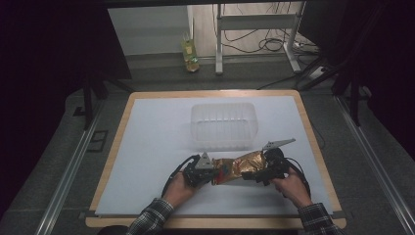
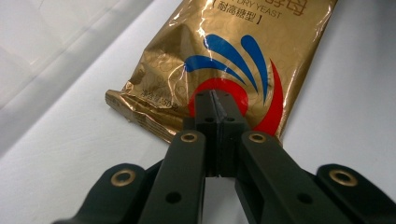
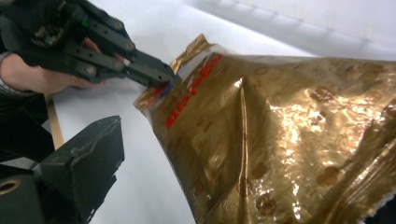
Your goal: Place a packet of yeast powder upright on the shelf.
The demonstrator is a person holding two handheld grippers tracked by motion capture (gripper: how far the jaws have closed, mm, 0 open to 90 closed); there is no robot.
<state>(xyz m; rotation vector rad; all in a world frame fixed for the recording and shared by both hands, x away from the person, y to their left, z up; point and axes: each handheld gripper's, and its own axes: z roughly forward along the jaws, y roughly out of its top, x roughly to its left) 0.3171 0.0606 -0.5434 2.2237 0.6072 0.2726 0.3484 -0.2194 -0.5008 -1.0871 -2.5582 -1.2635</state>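
Observation:
A gold foil yeast bag (image 1: 240,167) with a red and blue emblem spans the space between my two grippers near the table's front. My left gripper (image 1: 211,177) is shut on the bag's left end. In the left gripper view its jaws (image 2: 215,100) meet over the red emblem on the bag (image 2: 224,42). My right gripper (image 1: 252,174) is at the bag's right end, jaws wide. In the right gripper view one black finger (image 3: 93,158) stands apart from the crumpled bag (image 3: 289,140); the other finger is hidden behind it. The left gripper (image 3: 161,77) pinches the far end.
A clear plastic tub (image 1: 224,125) stands on the white sheet just behind the bag. The sheet lies on a wooden table (image 1: 117,142). A yellow bottle (image 1: 190,54) stands on the floor beyond the far edge, with metal frame legs and cables.

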